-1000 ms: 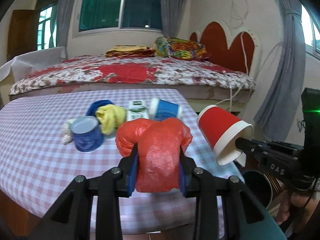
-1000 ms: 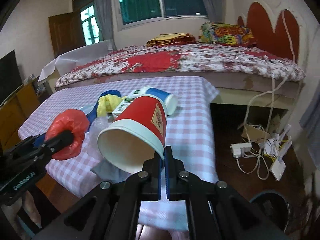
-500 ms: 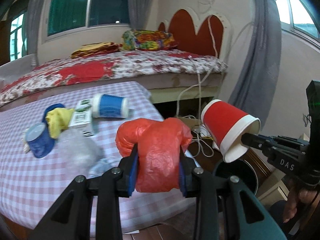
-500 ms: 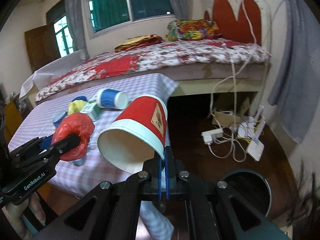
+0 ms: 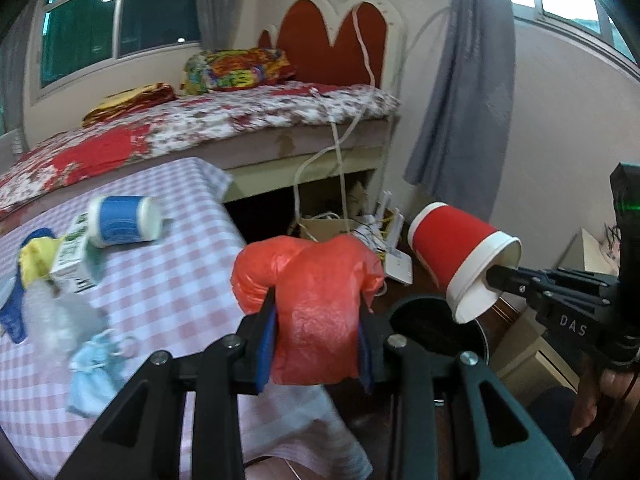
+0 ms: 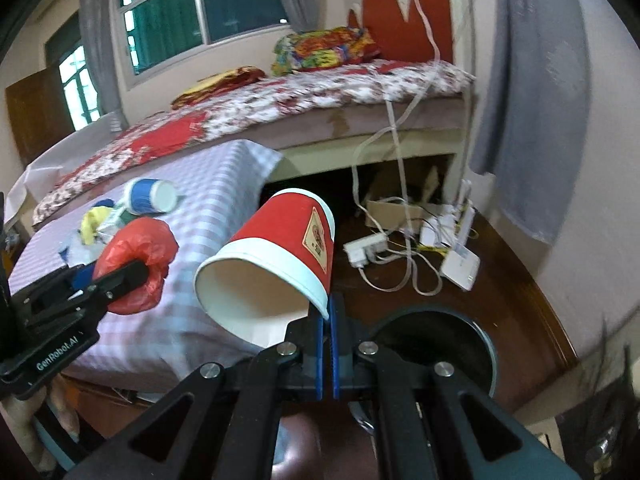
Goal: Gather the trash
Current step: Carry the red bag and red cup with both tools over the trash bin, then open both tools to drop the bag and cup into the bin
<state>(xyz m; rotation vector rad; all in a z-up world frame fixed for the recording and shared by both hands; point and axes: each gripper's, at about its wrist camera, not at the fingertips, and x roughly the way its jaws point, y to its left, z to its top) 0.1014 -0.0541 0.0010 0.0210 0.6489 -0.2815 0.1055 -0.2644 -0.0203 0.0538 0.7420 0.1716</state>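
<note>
Trash in both our hands.
Our left gripper squeezes a red bag; our right gripper pinches a red cup's rim.

left hand-held gripper: black | blue pads | silver screws | white lettering

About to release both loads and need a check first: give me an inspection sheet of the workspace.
Surface: checked tablecloth, trash lying on it.
Job's things: red plastic bag and red paper cup, both held; dark bin on the floor below.
Clutter: blue-white cup on its side, small carton, yellow wad, clear wrap.
Grippers: left gripper clamps the bag; right gripper pinches the cup rim.
Cables: white cords and power strip on the floor.
Surroundings: bed, grey curtain.
</note>
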